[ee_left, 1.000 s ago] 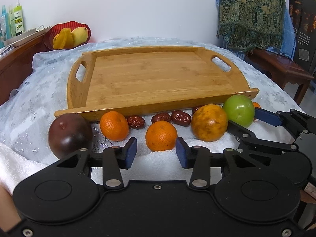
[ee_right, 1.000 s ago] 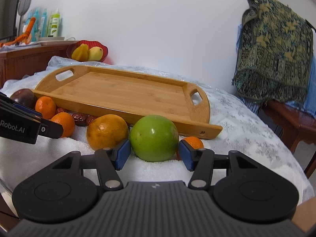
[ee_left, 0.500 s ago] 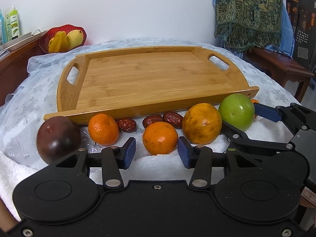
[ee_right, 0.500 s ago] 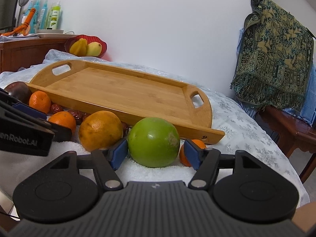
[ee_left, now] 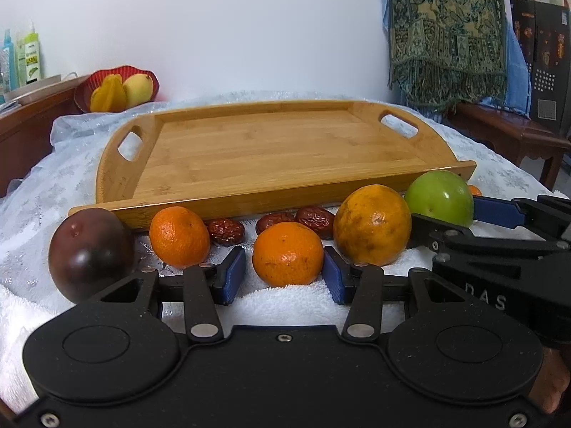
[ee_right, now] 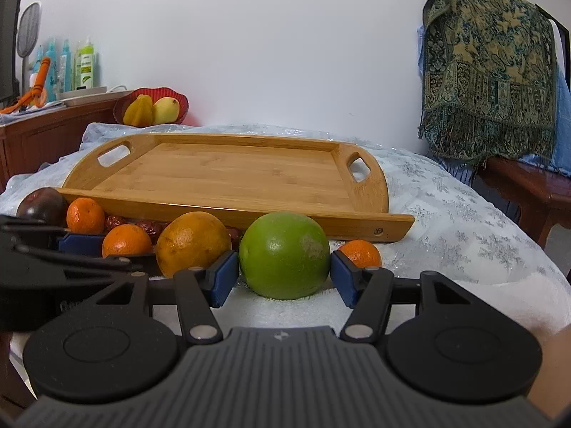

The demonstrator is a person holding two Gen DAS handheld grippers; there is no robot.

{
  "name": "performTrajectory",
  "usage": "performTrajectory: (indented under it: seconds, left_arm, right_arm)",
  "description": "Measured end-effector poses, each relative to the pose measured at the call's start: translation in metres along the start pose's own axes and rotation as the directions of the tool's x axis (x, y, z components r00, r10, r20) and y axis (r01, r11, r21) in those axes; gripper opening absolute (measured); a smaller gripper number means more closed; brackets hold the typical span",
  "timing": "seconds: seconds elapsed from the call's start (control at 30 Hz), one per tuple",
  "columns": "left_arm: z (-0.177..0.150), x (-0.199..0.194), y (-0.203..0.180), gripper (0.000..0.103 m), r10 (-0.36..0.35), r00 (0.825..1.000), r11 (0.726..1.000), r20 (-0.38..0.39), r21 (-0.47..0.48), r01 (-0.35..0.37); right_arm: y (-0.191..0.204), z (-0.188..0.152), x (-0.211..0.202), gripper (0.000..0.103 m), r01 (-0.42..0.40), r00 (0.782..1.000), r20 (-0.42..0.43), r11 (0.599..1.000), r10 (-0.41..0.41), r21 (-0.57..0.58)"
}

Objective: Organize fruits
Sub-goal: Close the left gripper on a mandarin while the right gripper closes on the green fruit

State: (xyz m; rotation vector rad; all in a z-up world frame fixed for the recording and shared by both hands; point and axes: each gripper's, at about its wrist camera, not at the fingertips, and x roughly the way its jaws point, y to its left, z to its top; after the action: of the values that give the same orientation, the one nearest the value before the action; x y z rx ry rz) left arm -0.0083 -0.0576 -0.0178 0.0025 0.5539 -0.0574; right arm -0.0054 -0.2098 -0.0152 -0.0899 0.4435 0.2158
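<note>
Right gripper (ee_right: 283, 278) straddles green fruit (ee_right: 284, 255); left gripper (ee_left: 284, 274) straddles mandarin (ee_left: 287, 254).

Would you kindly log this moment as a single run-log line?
left hand-held gripper: open around small orange | right hand-held gripper: open around green fruit | wooden tray: holds no fruit
</note>
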Motion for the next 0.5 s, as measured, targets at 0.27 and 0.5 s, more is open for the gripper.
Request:
performTrajectory:
  seconds: [0.27,0.5]
  left_arm:
    - [-0.003,-0.004,0.015,0.047,-0.041,0.999,0.997,0.029,-0.058,0.043]
    - [-0.003,-0.003,0.023,0.049,-0.067,0.997,0.993,0.033,-0.098,0.070]
  right_arm:
    - [0.008,-0.003,0.013,0.072,0.050,0.999,-0.012,0.998,-0.049,0.046]
    - [0.006,-0.005,0.023,0.074,0.065,0.997,-0.039,0.991,-0.060,0.114]
